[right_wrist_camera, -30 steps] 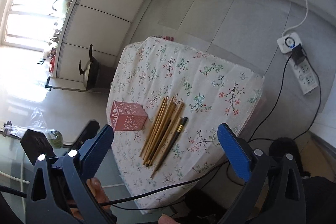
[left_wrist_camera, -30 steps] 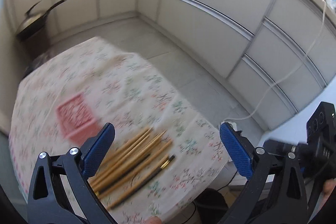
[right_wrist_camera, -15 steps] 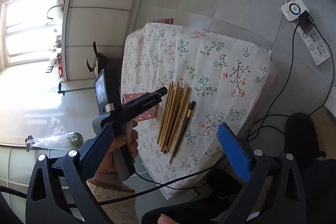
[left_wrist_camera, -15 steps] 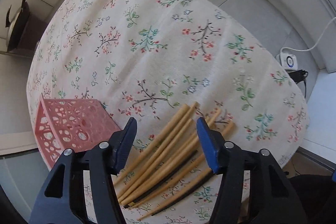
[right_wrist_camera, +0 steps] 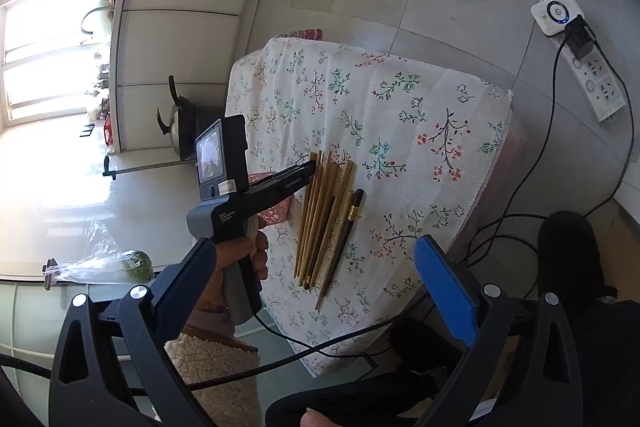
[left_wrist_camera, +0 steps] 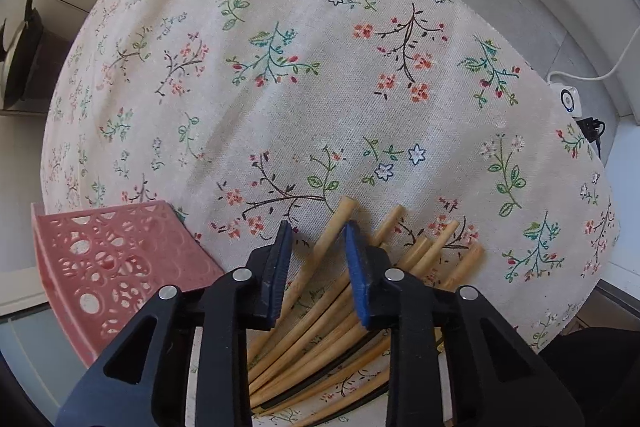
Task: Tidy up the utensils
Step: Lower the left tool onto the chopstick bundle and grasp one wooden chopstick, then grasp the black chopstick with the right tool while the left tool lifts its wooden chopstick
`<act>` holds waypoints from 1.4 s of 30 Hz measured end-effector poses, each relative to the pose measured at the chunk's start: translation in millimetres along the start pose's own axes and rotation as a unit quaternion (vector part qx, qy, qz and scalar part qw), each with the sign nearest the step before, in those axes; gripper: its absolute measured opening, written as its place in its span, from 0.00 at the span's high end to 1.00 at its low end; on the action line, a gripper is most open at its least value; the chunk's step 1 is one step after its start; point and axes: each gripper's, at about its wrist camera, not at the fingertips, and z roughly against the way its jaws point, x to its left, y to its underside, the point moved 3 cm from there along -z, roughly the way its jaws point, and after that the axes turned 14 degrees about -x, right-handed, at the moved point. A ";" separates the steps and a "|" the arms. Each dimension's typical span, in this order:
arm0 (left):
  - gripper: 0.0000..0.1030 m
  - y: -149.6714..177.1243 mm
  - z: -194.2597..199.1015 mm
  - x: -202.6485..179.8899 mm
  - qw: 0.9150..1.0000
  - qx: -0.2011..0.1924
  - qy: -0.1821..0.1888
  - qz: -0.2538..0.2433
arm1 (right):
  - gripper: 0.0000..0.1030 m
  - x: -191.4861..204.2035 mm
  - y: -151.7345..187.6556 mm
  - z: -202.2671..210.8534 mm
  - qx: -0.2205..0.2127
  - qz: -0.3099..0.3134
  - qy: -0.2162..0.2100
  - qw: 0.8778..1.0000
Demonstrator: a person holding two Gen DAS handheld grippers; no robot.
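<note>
Several bamboo chopsticks [left_wrist_camera: 432, 251] and dark ones [right_wrist_camera: 348, 223] lie in a bunch on the floral tablecloth [left_wrist_camera: 320, 87]. My left gripper [left_wrist_camera: 318, 227] points steeply down over the bunch's far ends. Its jaws are closing, with one bamboo chopstick [left_wrist_camera: 332, 231] between the blue pads, and a gap still shows beside it. A pink perforated holder [left_wrist_camera: 112, 267] lies on its side just left of that gripper. In the right wrist view a hand [right_wrist_camera: 236, 263] holds the left gripper [right_wrist_camera: 310, 167] over the chopsticks [right_wrist_camera: 324, 215]. My right gripper [right_wrist_camera: 314, 247] hangs open and empty above the table's near edge.
A white power strip [right_wrist_camera: 592, 83] and black cables lie on the tiled floor right of the table [right_wrist_camera: 420, 147]. A pot on a dark stand [right_wrist_camera: 180, 123] is beyond the far left corner. A plastic bag of greens [right_wrist_camera: 120, 263] lies at left. Cabinets line the walls.
The left gripper came down onto the chopsticks, tipped to point downward, and its jaws narrowed from wide apart to close around one chopstick. The right gripper barely moved.
</note>
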 end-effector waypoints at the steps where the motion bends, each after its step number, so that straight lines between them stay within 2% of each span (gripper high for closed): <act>1: 0.75 -1.9 0.1 0.0 1.000 -0.001 0.004 -0.001 | 0.07 -0.9 -0.7 0.9 -0.004 -0.002 0.001 1.000; 4: 0.85 -7.9 -3.6 2.9 1.000 0.004 0.026 0.002 | 0.07 -3.8 -3.2 1.8 -0.014 -0.007 0.003 1.000; 7: 0.85 -8.8 -2.3 2.6 1.000 -0.010 0.027 -0.008 | 0.07 -4.9 -3.3 -0.8 -0.014 -0.004 0.009 1.000; 11: 0.87 4.7 7.4 -4.6 0.998 -0.060 0.022 -0.020 | 0.06 -6.4 -0.5 -8.3 -0.010 0.003 0.026 1.000; 15: 0.87 27.3 48.0 -9.7 0.991 -0.131 0.018 -0.026 | 0.07 -7.7 5.8 -20.3 -0.009 0.020 0.053 0.998; 18: 0.88 48.6 99.7 -9.3 0.981 -0.193 0.012 -0.026 | 0.06 -11.6 15.5 -35.2 0.001 0.032 0.082 0.996; 23: 0.89 104.6 182.5 3.9 0.958 -0.288 0.000 0.001 | 0.09 -14.5 37.2 -68.0 0.005 0.045 0.149 0.988; 25: 0.90 127.5 205.6 10.2 0.947 -0.321 -0.007 0.016 | 0.18 -11.0 44.4 -81.2 0.008 0.050 0.158 0.986; 27: 0.91 148.2 230.2 19.8 0.936 -0.351 -0.007 0.032 | 0.33 -7.8 48.4 -94.9 0.010 0.057 0.174 0.983; 28: 0.92 160.4 241.7 24.3 0.929 -0.368 -0.005 0.045 | 0.38 -7.7 49.8 -103.2 0.011 0.054 0.181 0.982; 29: 0.94 168.3 249.7 27.4 0.924 -0.379 -0.004 0.053 | 0.48 -7.9 52.0 -109.2 0.013 0.050 0.186 0.981; 32: 0.94 196.6 273.0 43.5 0.905 -0.416 0.006 0.083 | 0.66 -13.9 57.6 -132.2 0.022 0.028 0.206 0.978; 35: 0.94 208.7 282.5 54.9 0.890 -0.443 0.016 0.104 | 0.74 -16.4 58.6 -142.4 0.003 0.021 0.225 0.974; 38: 0.94 218.4 288.1 61.5 0.883 -0.456 0.020 0.112 | 0.78 -11.5 57.5 -148.0 -0.013 0.028 0.233 0.972; 42: 0.94 228.6 298.4 70.0 0.871 -0.475 0.027 0.121 | 0.78 -3.7 57.1 -157.1 -0.022 0.043 0.239 0.970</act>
